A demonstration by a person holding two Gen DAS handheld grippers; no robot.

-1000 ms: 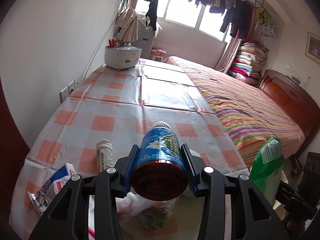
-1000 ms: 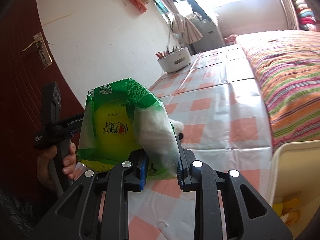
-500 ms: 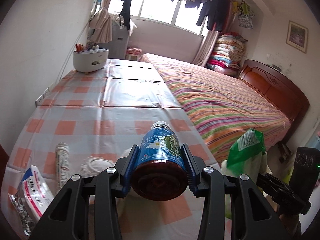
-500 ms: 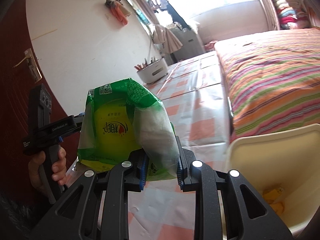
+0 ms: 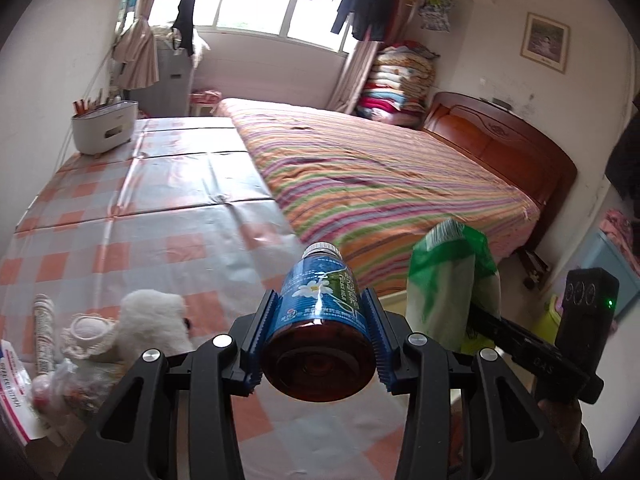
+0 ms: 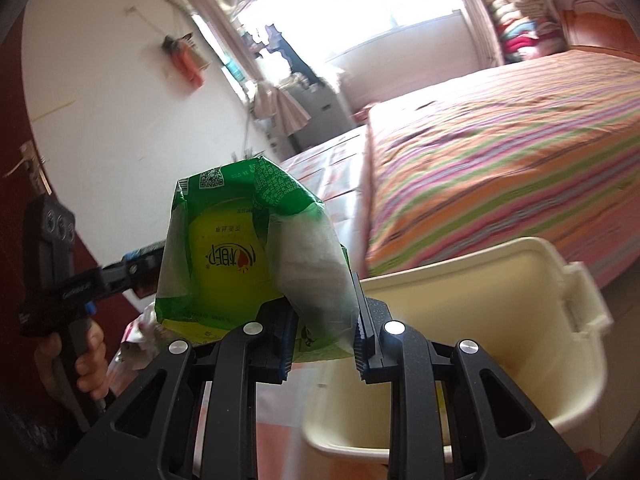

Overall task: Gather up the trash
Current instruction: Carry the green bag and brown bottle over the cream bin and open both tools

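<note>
My left gripper (image 5: 319, 318) is shut on a brown bottle (image 5: 318, 320) with a blue flowered label, held above the near end of the checked table (image 5: 160, 200), cap pointing away. The right gripper (image 6: 322, 316) is shut on a crumpled green and yellow snack bag (image 6: 240, 248); that bag (image 5: 448, 276) also shows at the right of the left wrist view. A cream plastic bin (image 6: 480, 320) stands open just right of and below the bag. In the right wrist view a hand (image 6: 88, 364) holds the left gripper's handle at the far left.
More litter lies at the table's near left: a white fluffy wad (image 5: 152, 320), a white tube (image 5: 42, 332), a crinkled wrapper (image 5: 60, 388) and a red and white packet (image 5: 12, 396). A white holder (image 5: 104, 128) stands at the far end. A striped bed (image 5: 380, 176) runs along the table's right side.
Both grippers have swung to the right with their loads still held. The litter slid to the left in the left wrist view, and the cream bin has come well into the right wrist view.
</note>
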